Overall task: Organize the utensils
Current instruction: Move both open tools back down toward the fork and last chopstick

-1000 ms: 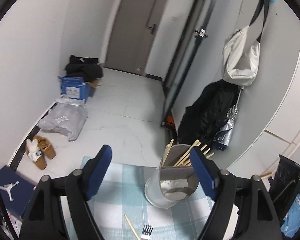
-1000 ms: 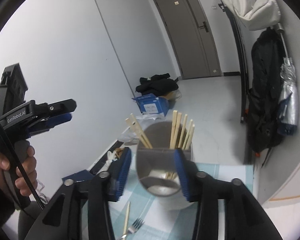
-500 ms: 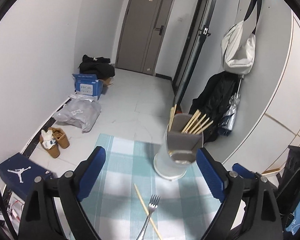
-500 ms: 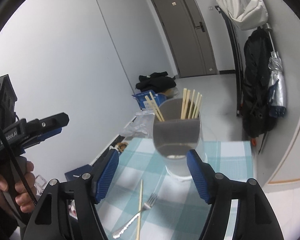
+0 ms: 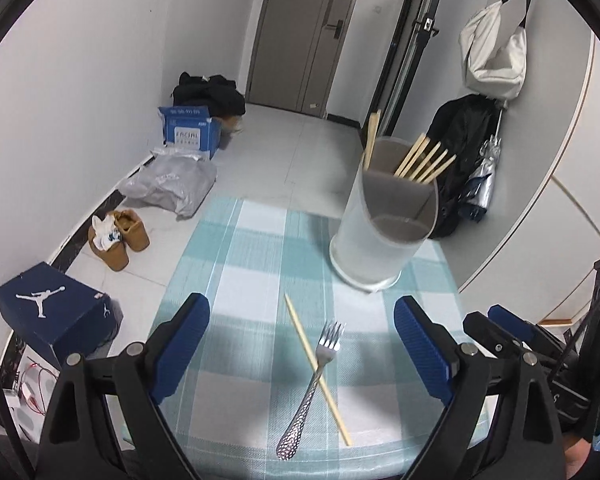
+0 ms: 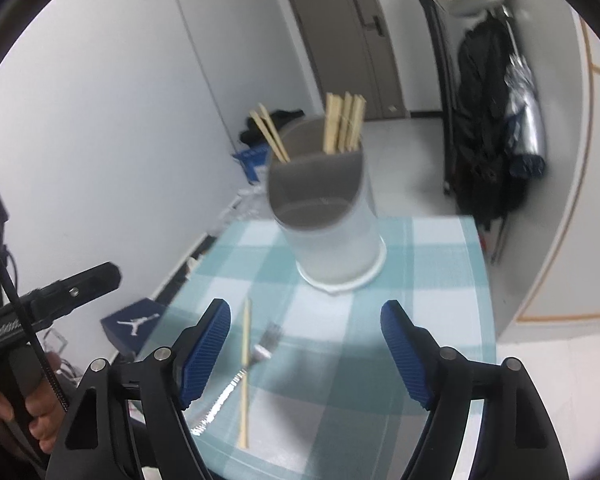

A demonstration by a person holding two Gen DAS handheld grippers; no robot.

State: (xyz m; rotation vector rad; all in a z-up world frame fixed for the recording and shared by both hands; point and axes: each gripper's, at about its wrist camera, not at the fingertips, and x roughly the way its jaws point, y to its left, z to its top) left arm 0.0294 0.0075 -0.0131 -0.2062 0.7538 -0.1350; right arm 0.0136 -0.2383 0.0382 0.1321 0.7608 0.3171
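Note:
A frosted utensil holder [image 5: 382,226] with a grey divider stands at the far side of the checked tablecloth [image 5: 252,248]; several wooden chopsticks stand in its back compartments. It shows blurred in the right wrist view [image 6: 328,220]. A silver fork [image 5: 314,388] lies across a single wooden chopstick [image 5: 318,372] near the front edge; both show in the right wrist view, fork [image 6: 240,376] and chopstick [image 6: 245,372]. My left gripper [image 5: 302,354] is open and empty, above the fork. My right gripper [image 6: 306,354] is open and empty, right of the fork.
The small table [image 5: 204,264] drops off to floor on the left. On the floor are a navy shoe box [image 5: 52,320], brown shoes [image 5: 118,238], a plastic bag [image 5: 168,188] and a blue box [image 5: 190,132]. Bags hang on the right wall [image 5: 496,56].
Both grippers have pulled back and up from the holder. The right gripper, close around the holder before, has opened wide. The fork and loose chopstick have come fully into view.

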